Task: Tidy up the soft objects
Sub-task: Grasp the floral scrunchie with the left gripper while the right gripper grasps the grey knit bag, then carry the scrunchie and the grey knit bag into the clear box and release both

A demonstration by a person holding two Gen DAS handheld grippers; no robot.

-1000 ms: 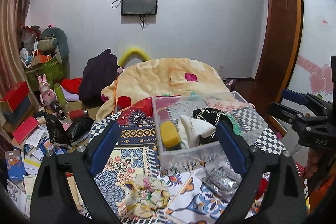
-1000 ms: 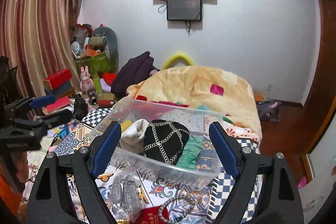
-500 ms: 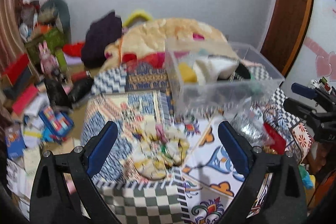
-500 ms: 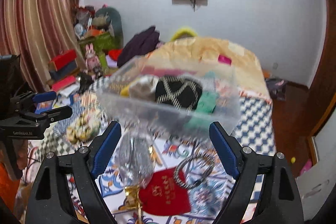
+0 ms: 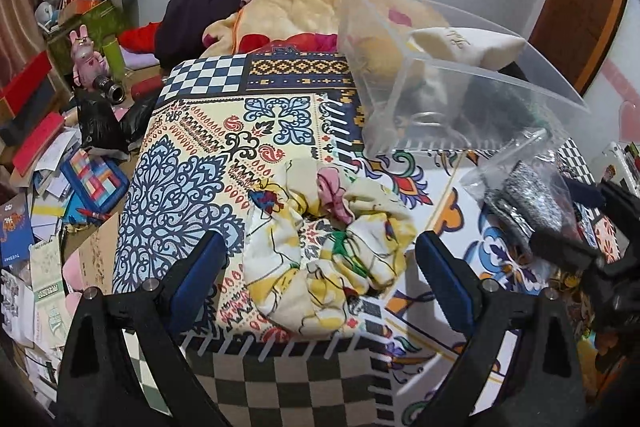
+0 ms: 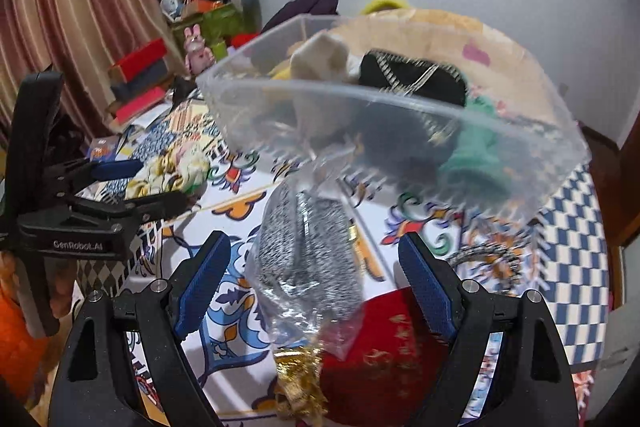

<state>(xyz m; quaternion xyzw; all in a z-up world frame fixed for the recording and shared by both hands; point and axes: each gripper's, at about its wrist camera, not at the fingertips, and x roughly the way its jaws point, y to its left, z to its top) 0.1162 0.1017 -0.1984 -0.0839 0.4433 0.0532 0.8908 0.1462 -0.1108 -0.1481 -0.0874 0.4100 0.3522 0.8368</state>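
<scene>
A floral yellow-and-white cloth scrunchie pile (image 5: 324,251) lies on the patterned bedspread (image 5: 180,163), between the fingers of my open, empty left gripper (image 5: 320,267). A clear plastic bin (image 5: 452,83) behind it holds a cream pouch (image 5: 460,45), a black chain bag (image 6: 412,79) and a green cloth (image 6: 476,147). My open, empty right gripper (image 6: 312,267) hovers over a clear bag with a silver-grey knit item (image 6: 304,251). A red pouch (image 6: 384,351) lies beside the bag. The left gripper shows in the right wrist view (image 6: 132,187).
A chain bracelet (image 6: 484,255) lies right of the bag. A beige blanket (image 5: 304,11) and a dark garment (image 5: 200,11) lie behind the bin. The floor on the left is littered with boxes, papers (image 5: 44,195) and a pink toy rabbit (image 5: 86,59).
Both grippers have tilted down and moved closer to the bed. The left now straddles the floral scrunchies; the right now straddles the bagged knit item. Both stay open.
</scene>
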